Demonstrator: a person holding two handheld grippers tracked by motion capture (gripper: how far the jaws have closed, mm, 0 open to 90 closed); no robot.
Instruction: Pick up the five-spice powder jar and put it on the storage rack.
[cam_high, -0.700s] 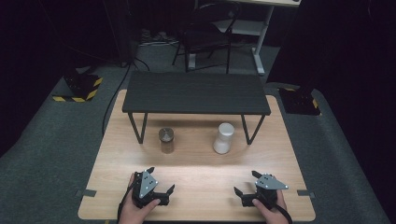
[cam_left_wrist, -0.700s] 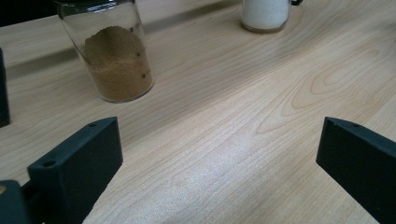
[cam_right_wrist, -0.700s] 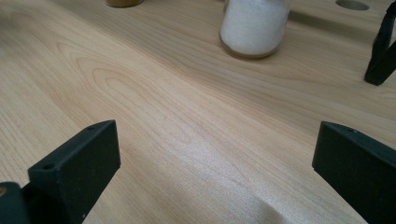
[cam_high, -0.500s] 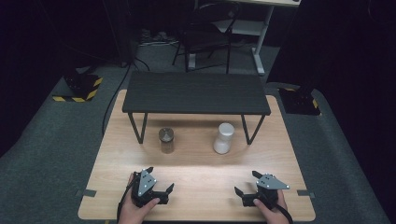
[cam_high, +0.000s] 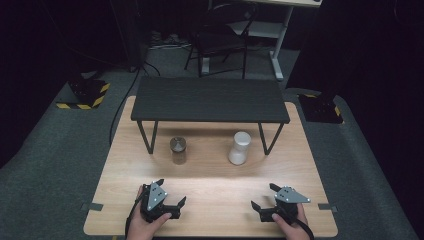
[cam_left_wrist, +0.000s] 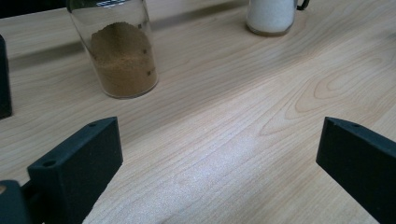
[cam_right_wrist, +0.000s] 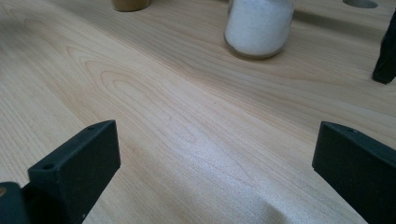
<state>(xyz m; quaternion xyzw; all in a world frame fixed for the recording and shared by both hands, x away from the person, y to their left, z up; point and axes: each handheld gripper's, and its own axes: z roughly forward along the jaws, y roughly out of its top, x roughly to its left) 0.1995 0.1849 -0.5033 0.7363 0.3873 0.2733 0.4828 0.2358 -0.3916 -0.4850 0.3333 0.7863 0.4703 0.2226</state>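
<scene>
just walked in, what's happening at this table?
A person holds a tool in each hand at the near edge of a wooden table. The left tool and right tool are both open and hold nothing. Ahead, a jar of brown powder and a jar of white powder stand untouched by a black shelf.

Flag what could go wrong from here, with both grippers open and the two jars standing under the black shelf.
1. The brown-powder jar and white-powder jar stand just in front of the black shelf; lifting either straight up might knock its front edge.
2. Both jars are tall, narrow glass; an off-centre closing by the left gripper or right gripper could tip one.
3. The shelf legs flank the jars, so a wide approach may clip one.
</scene>
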